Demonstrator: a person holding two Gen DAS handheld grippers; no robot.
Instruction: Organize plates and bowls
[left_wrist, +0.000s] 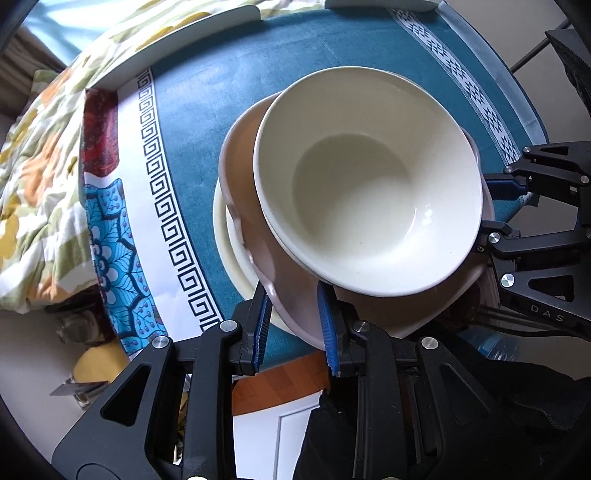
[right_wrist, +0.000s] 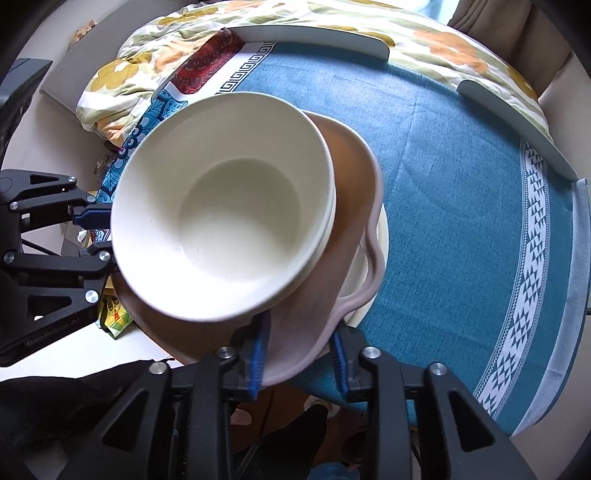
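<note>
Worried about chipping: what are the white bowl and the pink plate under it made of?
White bowl: likely glazed ceramic, with glossy highlights inside and a thick rim. Pink plate: probably ceramic too, smooth with a duller satin sheen and a thick wavy rim; hard plastic can't be ruled out.

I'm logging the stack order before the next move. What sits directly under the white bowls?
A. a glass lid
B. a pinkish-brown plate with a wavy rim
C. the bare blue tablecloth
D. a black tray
B: the white bowls rest nested on the pinkish-brown wavy-rimmed plate, which lies over a cream plate; the left tongs and right tongs both straddle that pink plate's rim.
</note>
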